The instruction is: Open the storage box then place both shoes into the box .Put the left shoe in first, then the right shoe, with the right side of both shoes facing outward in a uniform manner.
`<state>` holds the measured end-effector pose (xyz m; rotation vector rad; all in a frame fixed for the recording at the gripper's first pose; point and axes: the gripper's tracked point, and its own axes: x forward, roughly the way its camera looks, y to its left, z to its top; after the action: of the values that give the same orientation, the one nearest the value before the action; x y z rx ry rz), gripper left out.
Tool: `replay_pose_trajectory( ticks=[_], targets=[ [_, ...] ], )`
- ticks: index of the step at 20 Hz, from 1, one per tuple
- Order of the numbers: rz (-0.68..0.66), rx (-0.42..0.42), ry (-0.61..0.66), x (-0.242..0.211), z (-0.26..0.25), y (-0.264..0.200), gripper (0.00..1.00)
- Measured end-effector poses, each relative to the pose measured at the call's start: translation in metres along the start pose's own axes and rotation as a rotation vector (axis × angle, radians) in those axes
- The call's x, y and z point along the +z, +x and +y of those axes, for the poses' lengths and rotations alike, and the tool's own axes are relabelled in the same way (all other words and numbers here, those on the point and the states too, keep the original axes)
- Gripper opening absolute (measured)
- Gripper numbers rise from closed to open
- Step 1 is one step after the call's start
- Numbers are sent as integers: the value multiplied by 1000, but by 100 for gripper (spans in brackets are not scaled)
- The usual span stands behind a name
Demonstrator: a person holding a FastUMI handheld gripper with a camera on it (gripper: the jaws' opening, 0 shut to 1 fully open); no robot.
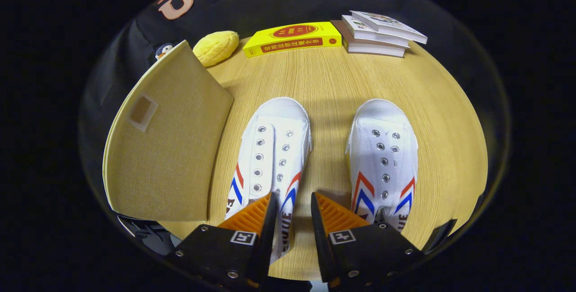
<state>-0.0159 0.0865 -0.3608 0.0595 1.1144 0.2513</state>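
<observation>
Beside the matt wood-grain table [333,80], the storage box [166,148] shows coarse woven cloth, and the 2 shoes [274,148] smooth canvas with metal eyelets.

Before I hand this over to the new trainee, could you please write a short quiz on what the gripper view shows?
1. True or false: the tongs are shut on a shoe.
2. Which lies nearest the storage box? A) left shoe B) right shoe C) stack of books
3. Fill in: between the yellow plush toy and the stack of books lies a yellow ____.

Key:
1. False; the fingers stand apart with only table in the gap.
2. A
3. book
</observation>
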Motion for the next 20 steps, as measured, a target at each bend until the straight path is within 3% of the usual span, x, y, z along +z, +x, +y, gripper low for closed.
replay_pose_trajectory(
  ticks=[5, 7, 11, 20],
  targets=[
    [0, 61, 35, -2, 6, 4, 30],
    [2, 104, 86, -2, 7, 4, 17],
    [-56, 176, 189, 0, 7, 3, 1],
    [-155, 249, 257, 22, 18, -21, 0]
  ],
)
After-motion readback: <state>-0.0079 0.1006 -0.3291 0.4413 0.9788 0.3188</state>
